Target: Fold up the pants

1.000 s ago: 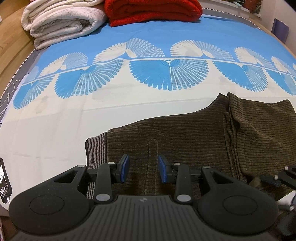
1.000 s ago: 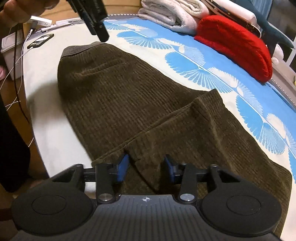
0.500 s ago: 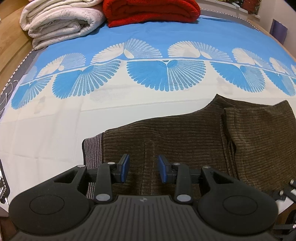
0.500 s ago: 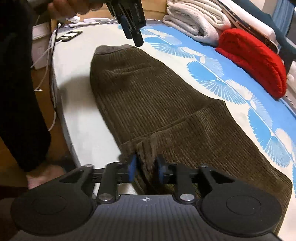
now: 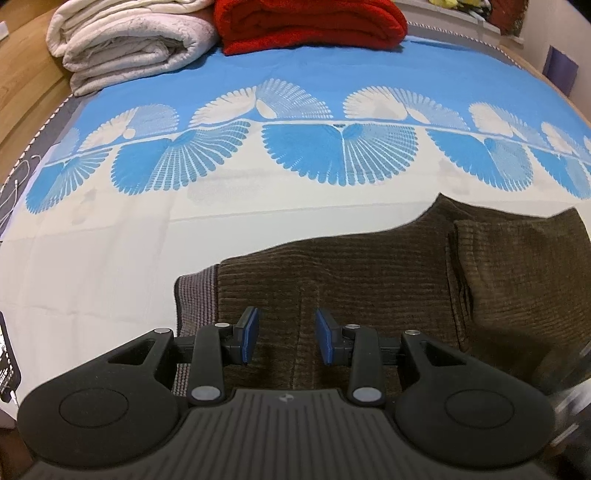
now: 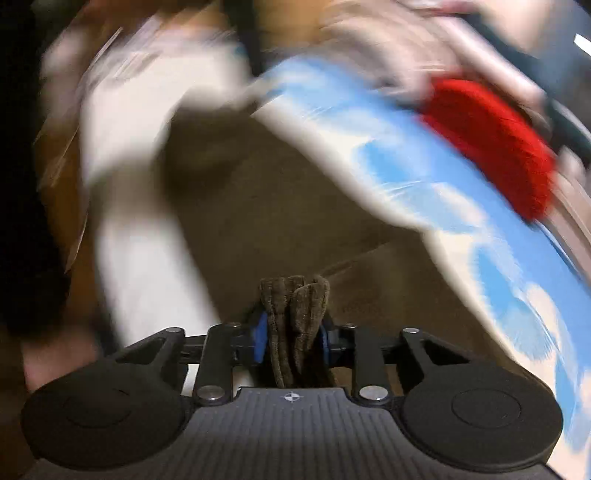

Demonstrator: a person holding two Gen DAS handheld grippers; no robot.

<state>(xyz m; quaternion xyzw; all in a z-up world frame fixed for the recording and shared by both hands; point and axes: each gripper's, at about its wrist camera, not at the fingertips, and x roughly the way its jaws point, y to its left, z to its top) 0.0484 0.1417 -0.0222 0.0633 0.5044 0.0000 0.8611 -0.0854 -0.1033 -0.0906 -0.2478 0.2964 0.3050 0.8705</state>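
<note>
Brown corduroy pants [image 5: 369, 280] lie on the bed, with the ribbed waistband [image 5: 195, 291] at the left and a folded layer at the right. My left gripper [image 5: 286, 336] is open and hovers just above the pants near the waistband. My right gripper [image 6: 291, 336] is shut on a bunched fold of the pants [image 6: 295, 314] and lifts it. The right wrist view is heavily blurred; the rest of the pants [image 6: 258, 206] stretches away on the bed.
The bed has a blue and white fan-patterned sheet [image 5: 295, 155]. A folded white blanket [image 5: 129, 40] and a red blanket [image 5: 314, 22] lie at the far end. A phone [image 5: 7, 362] sits at the left edge. The red blanket also shows in the right wrist view [image 6: 491, 144].
My right gripper closed on the pants' edge and now lifts it, swinging fast. My left gripper stayed open, drifting slightly over the waistband area.
</note>
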